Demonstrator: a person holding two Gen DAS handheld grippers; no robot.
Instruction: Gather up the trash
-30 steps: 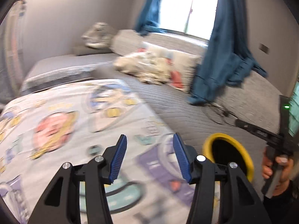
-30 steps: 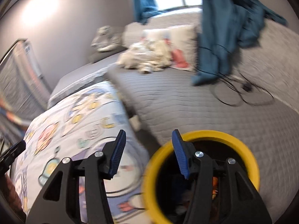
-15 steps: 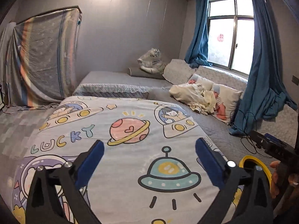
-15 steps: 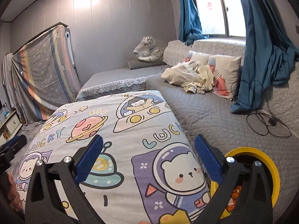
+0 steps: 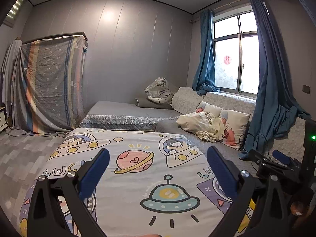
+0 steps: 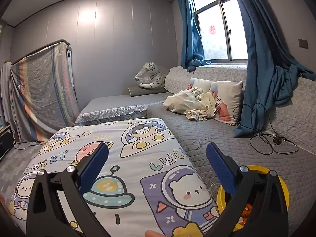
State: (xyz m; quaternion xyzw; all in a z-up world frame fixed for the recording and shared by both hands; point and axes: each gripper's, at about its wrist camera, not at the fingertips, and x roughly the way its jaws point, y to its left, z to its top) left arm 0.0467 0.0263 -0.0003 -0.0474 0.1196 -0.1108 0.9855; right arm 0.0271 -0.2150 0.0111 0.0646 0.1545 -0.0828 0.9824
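On my left camera, my left gripper (image 5: 158, 169) hangs released and holding nothing, jaws spread wide over the cartoon bedspread (image 5: 138, 177), with the right gripper (image 5: 276, 162) at the frame's right edge. On my right camera, that gripper (image 6: 158, 164) is likewise spread wide and holding nothing, and the yellow bin (image 6: 282, 179) with orange trash (image 6: 246, 210) inside sits on the grey mattress (image 6: 227, 136), just beside the bedspread.

Yellow-rimmed trash bin (image 6: 280, 185) upright on grey quilt beside cartoon sheet; orange scraps (image 6: 246, 210) inside.

grey panelled wall (image 5: 128, 49), daylit window (image 5: 235, 59) with blue curtains (image 5: 272, 90), grey quilted bed (image 6: 217, 138).
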